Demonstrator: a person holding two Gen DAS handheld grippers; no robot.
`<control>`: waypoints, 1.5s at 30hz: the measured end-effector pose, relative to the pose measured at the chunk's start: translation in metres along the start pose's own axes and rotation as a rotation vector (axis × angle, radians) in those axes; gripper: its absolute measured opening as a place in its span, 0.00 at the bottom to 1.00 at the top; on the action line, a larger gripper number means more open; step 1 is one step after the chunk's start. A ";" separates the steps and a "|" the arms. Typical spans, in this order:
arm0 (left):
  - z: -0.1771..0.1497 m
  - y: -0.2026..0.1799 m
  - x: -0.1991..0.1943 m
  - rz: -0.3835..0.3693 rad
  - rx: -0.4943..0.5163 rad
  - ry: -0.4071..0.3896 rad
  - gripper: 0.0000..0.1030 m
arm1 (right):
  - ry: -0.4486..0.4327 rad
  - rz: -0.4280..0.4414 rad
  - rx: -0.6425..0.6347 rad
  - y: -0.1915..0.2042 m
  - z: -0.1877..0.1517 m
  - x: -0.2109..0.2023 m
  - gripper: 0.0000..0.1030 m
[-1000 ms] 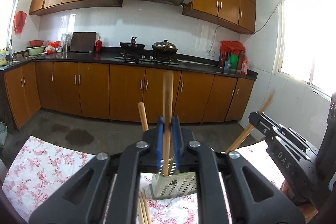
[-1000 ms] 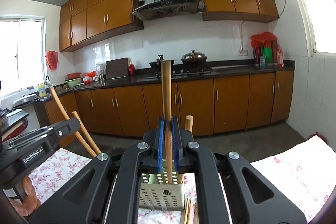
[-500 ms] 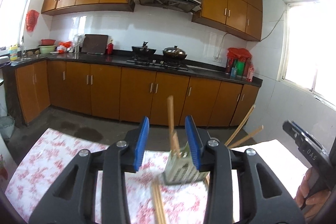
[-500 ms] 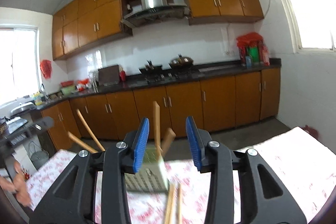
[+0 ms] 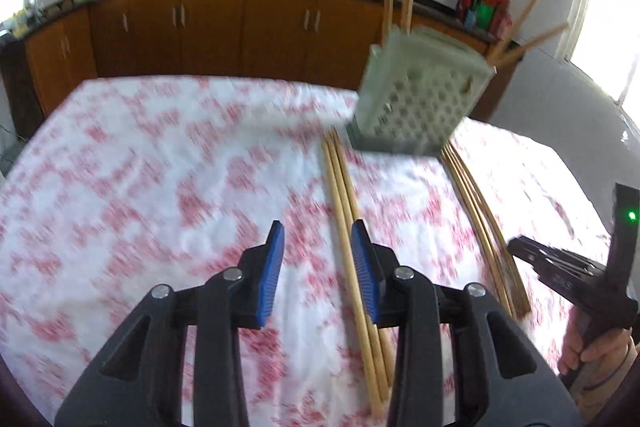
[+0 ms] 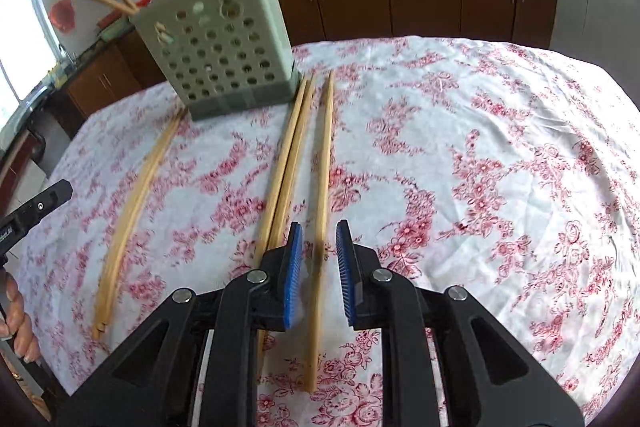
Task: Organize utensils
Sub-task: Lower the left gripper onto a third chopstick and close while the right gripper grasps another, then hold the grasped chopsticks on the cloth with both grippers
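1. Left gripper [image 5: 317, 267] spread apart, empty, low over the floral tablecloth [image 5: 140, 167]; a bundle of chopsticks [image 5: 352, 251] running just beside the right blue pad [image 5: 365, 267].
2. Right gripper [image 6: 318, 269] also spread apart, straddling a single chopstick [image 6: 322, 195] flat on the cloth, not clamped (contact with the pads unclear).
3. Right view only: two more chopsticks [image 6: 286, 167] just left of that one, sharply drawn.
4. Perforated holder [image 6: 216, 47] standing at the far side of the table, chopsticks upright and leaning inside.
5. Second bundle [image 5: 482, 223] near the holder's other side.
6. Left view blurred; holder's compartments hard to make out; stick tops cut off.
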State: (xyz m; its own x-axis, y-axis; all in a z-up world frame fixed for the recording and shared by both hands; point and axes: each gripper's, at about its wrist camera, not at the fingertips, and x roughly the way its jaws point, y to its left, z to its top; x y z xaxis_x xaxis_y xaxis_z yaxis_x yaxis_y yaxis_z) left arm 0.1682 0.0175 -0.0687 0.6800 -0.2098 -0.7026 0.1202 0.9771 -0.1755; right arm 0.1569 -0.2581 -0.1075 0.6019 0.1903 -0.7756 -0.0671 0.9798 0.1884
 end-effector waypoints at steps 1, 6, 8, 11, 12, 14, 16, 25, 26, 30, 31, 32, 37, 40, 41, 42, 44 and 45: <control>-0.003 -0.002 0.002 0.001 0.007 0.007 0.33 | -0.002 -0.014 -0.012 0.002 -0.001 0.001 0.17; -0.015 -0.014 0.018 -0.007 0.043 0.061 0.26 | -0.021 -0.088 0.009 -0.005 0.000 0.003 0.07; -0.018 -0.018 0.023 -0.013 0.055 0.080 0.20 | -0.023 -0.091 0.019 -0.013 -0.003 0.002 0.07; -0.024 -0.024 0.031 -0.006 0.077 0.102 0.17 | -0.026 -0.093 0.021 -0.016 -0.004 0.002 0.07; -0.025 -0.025 0.032 -0.002 0.081 0.109 0.17 | -0.027 -0.092 0.022 -0.018 -0.005 0.002 0.07; -0.025 -0.027 0.033 0.008 0.094 0.104 0.17 | -0.028 -0.091 0.025 -0.020 -0.005 0.001 0.07; -0.025 -0.029 0.033 0.026 0.112 0.104 0.17 | -0.030 -0.095 0.023 -0.020 -0.005 0.001 0.07; -0.026 -0.031 0.037 0.078 0.142 0.119 0.16 | -0.032 -0.086 0.019 -0.018 -0.007 -0.001 0.08; -0.026 -0.031 0.037 0.078 0.141 0.118 0.14 | -0.033 -0.080 0.019 -0.016 -0.009 -0.001 0.08; -0.018 -0.023 0.044 0.129 0.138 0.107 0.08 | -0.039 -0.098 -0.022 -0.008 -0.013 -0.004 0.08; -0.013 -0.017 0.047 0.140 0.123 0.108 0.08 | -0.042 -0.109 -0.019 -0.009 -0.012 -0.005 0.08; -0.006 -0.007 0.050 0.159 0.096 0.108 0.08 | -0.045 -0.119 -0.012 -0.012 -0.011 -0.004 0.08; 0.008 0.027 0.056 0.172 0.020 0.099 0.09 | -0.055 -0.128 0.028 -0.026 -0.006 -0.004 0.08; 0.008 0.032 0.055 0.157 0.015 0.088 0.09 | -0.056 -0.136 0.018 -0.024 -0.006 -0.003 0.08; 0.008 0.032 0.056 0.158 0.014 0.088 0.09 | -0.056 -0.135 0.019 -0.024 -0.005 -0.002 0.08; 0.008 0.032 0.056 0.158 0.014 0.088 0.09 | -0.055 -0.134 0.020 -0.024 -0.005 -0.002 0.08; 0.008 0.034 0.056 0.151 0.008 0.088 0.09 | -0.055 -0.131 0.022 -0.024 -0.005 -0.002 0.08; 0.008 0.036 0.056 0.144 0.001 0.087 0.09 | -0.055 -0.130 0.023 -0.024 -0.005 -0.002 0.08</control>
State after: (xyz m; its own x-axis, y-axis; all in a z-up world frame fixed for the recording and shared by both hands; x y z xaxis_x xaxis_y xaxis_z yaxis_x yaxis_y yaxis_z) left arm 0.2160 0.0410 -0.1086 0.6248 -0.0702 -0.7776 0.0271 0.9973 -0.0682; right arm 0.1537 -0.2815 -0.1136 0.6467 0.0572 -0.7606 0.0326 0.9942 0.1024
